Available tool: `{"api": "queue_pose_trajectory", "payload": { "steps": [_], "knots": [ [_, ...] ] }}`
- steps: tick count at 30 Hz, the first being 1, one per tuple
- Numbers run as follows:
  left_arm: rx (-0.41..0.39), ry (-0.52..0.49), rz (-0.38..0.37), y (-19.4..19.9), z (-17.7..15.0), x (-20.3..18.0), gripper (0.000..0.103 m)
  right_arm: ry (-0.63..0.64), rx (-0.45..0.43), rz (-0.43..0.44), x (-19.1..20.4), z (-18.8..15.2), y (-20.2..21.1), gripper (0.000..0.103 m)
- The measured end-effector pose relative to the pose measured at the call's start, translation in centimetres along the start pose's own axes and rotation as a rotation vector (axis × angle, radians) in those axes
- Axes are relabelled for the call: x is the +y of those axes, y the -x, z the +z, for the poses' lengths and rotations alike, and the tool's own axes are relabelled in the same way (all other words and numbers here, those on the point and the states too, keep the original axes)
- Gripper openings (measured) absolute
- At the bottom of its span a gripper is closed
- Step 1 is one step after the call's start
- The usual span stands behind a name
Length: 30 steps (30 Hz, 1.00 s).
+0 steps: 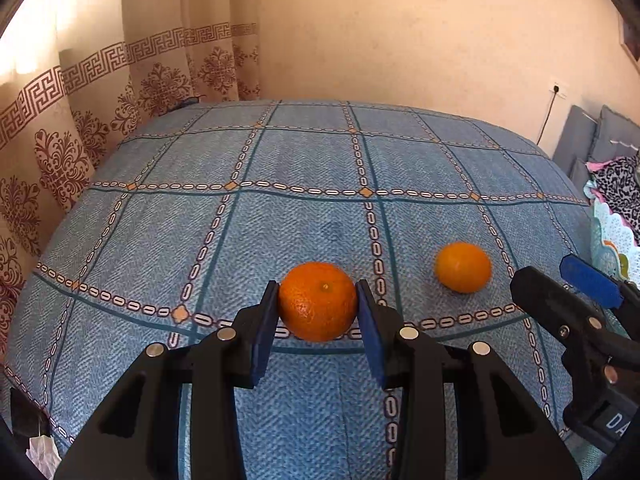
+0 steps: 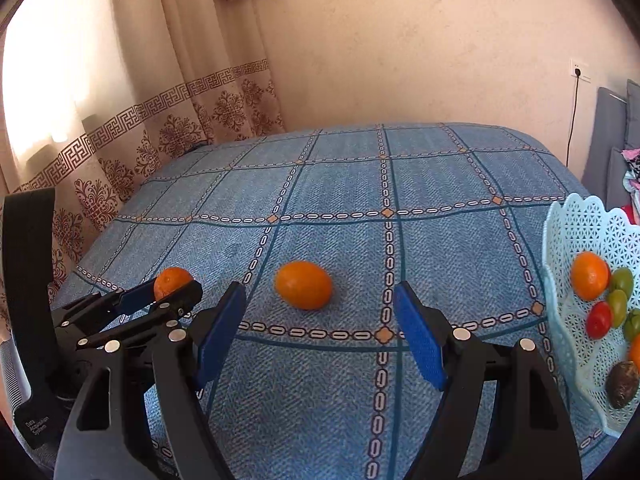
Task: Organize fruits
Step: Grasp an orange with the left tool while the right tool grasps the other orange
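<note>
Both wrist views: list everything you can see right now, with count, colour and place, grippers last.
Oranges: 2 loose, orange; one between the left gripper's pads, one on the cloth ahead of the right gripper.
Basket: 1, pale blue lattice, right edge of the cloth.
Basket fruit: orange, red, a few green, one dark brown; more may be cut off.
Cloth: 1, blue checked, covers the surface.
Curtain: beige, brown pattern, left.
Wall socket: 1, white, with black cable.
Left gripper: black, blue pads, shut on an orange.
Right gripper: black, blue pads, open.
</note>
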<state>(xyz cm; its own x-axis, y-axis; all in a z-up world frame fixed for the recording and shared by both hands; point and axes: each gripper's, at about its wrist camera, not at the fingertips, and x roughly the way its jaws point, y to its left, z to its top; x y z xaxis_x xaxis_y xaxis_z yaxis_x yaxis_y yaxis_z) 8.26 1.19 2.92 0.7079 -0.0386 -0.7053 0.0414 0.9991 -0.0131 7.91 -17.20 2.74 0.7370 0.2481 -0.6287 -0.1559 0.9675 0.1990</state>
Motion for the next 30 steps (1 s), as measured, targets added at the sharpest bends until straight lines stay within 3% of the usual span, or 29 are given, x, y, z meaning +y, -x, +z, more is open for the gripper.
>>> {"api": "queue_pose_trajectory", "payload": {
  "steps": [9, 18, 26, 30],
  "knots": [
    [0.023, 0.077, 0.046, -0.9, 0.0, 2.6, 0.039, 0.037, 0.083, 0.006, 1.4, 0.5, -4.5, 0.076],
    [0.038, 0.099, 0.051, -1.6, 0.1, 3.4, 0.039, 0.043, 0.127, -0.027, 2.0, 0.7, -7.1, 0.062],
    [0.034, 0.090, 0.036, -1.4, -0.1, 3.1, 0.039, 0.043, 0.135, -0.056, 1.9, 0.6, -7.3, 0.044],
    [0.030, 0.086, 0.029, -1.2, -0.1, 2.9, 0.039, 0.025, 0.137, -0.045, 1.6, 0.2, -6.5, 0.043]
  ]
}}
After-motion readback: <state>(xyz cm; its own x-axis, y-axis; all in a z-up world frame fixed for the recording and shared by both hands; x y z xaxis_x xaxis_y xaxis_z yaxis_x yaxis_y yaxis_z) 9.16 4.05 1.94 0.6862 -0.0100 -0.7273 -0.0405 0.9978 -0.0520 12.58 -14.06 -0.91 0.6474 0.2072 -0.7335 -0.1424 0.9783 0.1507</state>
